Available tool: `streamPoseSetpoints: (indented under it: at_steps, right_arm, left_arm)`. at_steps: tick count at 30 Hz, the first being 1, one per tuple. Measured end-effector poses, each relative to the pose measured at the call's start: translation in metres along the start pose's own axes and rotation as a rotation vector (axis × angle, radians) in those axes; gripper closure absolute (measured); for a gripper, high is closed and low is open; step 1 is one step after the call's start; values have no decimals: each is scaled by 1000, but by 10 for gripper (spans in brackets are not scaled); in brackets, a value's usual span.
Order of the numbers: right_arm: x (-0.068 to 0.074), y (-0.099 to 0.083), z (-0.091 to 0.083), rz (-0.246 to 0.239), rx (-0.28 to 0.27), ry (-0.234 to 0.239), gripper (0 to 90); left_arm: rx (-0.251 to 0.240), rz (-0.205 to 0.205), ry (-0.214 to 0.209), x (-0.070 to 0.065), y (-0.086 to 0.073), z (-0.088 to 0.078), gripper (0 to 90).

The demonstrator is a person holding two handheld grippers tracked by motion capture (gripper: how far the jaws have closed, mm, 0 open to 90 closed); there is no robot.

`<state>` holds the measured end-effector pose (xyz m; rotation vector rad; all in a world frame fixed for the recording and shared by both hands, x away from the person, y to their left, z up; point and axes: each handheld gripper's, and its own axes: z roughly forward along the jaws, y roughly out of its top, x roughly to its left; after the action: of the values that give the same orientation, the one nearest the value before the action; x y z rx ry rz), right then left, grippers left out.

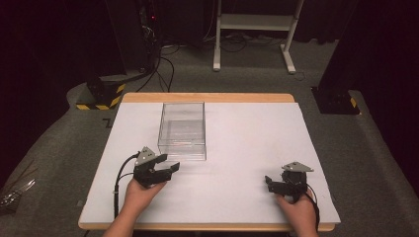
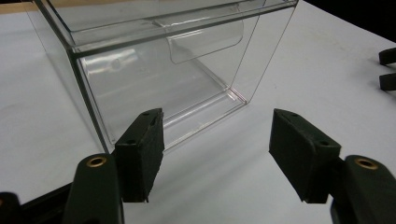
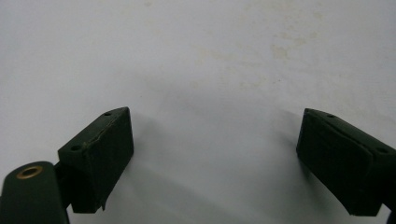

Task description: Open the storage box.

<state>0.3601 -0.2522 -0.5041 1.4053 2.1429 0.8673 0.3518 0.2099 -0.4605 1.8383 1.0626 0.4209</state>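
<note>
The left gripper [image 1: 170, 167] has its fingers [image 2: 140, 154] open, near the clear plastic box [image 1: 182, 131]. The right gripper [image 1: 269, 181] is open too, over the table [image 1: 247, 143].

The left tool [image 1: 166, 165] is black, with two stubby jaws and a grey three-cornered plate on top. A black cable runs from its back and loops down beside the wrist. Seen close, its jaws are dark arms ending in flat, block-shaped pads [image 2: 140, 154], each with small screw holes along the top edge and a brass-coloured rivet at the arm's joint. The right tool [image 1: 271, 181] is the same make: black body, grey plate with dark fixings, black cable at the back. Its pads [image 3: 100, 156] show a slightly frayed edge. Both forearms are bare, no sleeves in view.
</note>
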Motion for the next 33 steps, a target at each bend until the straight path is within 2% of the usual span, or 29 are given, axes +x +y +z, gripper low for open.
streamPoseSetpoints:
  at_steps: [3, 10, 13, 23, 28, 29, 31, 33]
  right_arm:
    - [0, 0, 0, 0, 0, 0, 110]
    - [0, 0, 0, -1, 0, -1, 110]
    - [0, 0, 0, -1, 0, -1, 110]
    - [0, 0, 0, -5, -1, -1, 111]
    - [0, 0, 0, -5, -2, -1, 111]
    - [0, 0, 0, -5, -2, -1, 111]
    - [0, 0, 0, -5, -2, -2, 111]
    - [0, 0, 0, -6, -2, -2, 111]
  left_arm:
    - [2, 15, 0, 2, 6, 0, 361]
    - [1, 9, -15, 7, 16, 1, 382]
    - [4, -11, -22, 9, 16, 5, 398]
    - [-1, -8, 15, 9, 22, 23, 443]
    - [-3, -11, 14, 11, 23, 28, 471]
    - [-16, -21, 18, 13, 23, 30, 474]
    - [-30, -26, 0, 16, 22, 31, 509]
    - [-41, -15, 0, 16, 21, 31, 533]
